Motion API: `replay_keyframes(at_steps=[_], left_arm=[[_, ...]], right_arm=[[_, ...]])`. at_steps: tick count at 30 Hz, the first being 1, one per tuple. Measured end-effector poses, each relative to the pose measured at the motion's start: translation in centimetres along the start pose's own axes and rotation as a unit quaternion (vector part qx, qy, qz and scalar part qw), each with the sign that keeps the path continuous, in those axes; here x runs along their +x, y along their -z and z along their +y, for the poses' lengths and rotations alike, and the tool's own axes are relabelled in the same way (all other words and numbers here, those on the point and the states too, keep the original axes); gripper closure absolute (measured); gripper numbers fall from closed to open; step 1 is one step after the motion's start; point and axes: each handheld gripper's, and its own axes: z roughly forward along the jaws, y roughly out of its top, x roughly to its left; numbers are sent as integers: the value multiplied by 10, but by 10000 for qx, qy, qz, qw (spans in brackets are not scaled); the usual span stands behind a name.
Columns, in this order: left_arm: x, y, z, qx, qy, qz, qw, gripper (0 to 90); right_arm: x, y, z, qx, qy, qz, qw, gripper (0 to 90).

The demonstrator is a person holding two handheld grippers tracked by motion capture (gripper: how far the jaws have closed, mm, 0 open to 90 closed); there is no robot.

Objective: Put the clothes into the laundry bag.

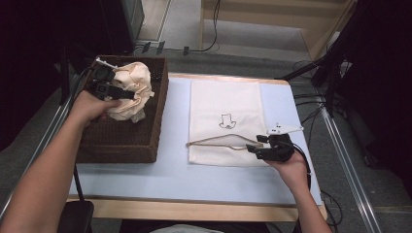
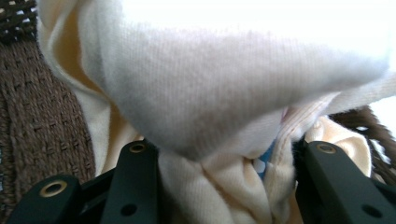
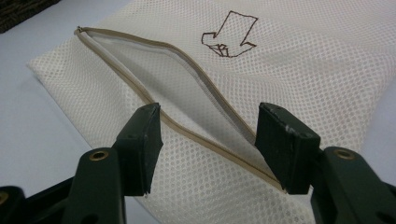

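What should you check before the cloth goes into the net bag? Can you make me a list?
1. Left gripper has the cream cloth: ok, the cloth is bunched between its jaws.
2. Cloth lifted out of the brown basket: cannot tell, part of it hangs low over the basket.
3. Net bag lies flat on the table: ok.
4. Zipper open: ok, a gap shows along it.
5. Right gripper holds the opening wide: not ok, its jaws stand open around the zipper edge, gripping nothing.
6. Opening wide enough for the bundle: cannot tell.
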Motion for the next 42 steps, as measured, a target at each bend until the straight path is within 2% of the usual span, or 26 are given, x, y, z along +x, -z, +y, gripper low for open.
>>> replay_keyframes(at_steps=[3,5,7,13,15,16,17,18,22,23,26,28,29,31,32,34,37,42], left_arm=[[-1,15,5,-63,-54,-50,10000,554],[-2,19,5,-105,-65,-64,9999,554],[-3,28,8,-146,-6,-192,9997,554],[-9,44,14,-196,-146,-269,9993,554],[-12,51,16,-316,-176,-273,9990,554],[-12,54,17,-368,-144,-316,9987,554],[-12,60,19,-436,-26,-488,9979,554],[-12,63,21,-427,-3,-548,9976,554],[-20,70,25,-422,-138,-581,9973,554],[-25,73,28,-435,-230,-622,9969,554],[-30,75,30,-394,-274,-700,9964,553],[-39,75,33,-325,-322,-737,9962,553],[-39,75,33,-325,-322,-737,9962,553],[-50,74,34,-287,-433,-803,9954,553],[-50,74,34,-287,-433,-803,9954,553],[-60,72,36,-247,-543,-904,9941,553],[-66,71,38,-237,-605,-1001,9929,553],[-93,68,41,-164,-854,-1287,9879,553]], right_arm=[[0,0,0,14,-9,2,10000,419],[1,0,0,16,-3,6,10000,419],[1,0,0,26,11,6,10000,419],[1,-1,0,32,-8,41,10000,419],[1,-1,0,36,-6,41,10000,419],[1,-1,0,36,-6,41,10000,419],[1,-1,1,24,-11,44,10000,420],[1,-1,1,18,-14,51,10000,420],[1,-1,1,7,-18,55,10000,423],[1,-1,1,9,-21,54,10000,423],[1,-1,1,10,-25,55,10000,424],[1,-1,1,16,-21,63,10000,424],[1,-1,1,17,-16,66,10000,424],[1,-1,1,28,-22,71,10000,424],[1,-1,1,28,-22,71,10000,424],[1,-1,1,51,-16,77,10000,424],[0,-1,1,23,-21,71,10000,425],[0,-1,0,24,-32,81,10000,433]])
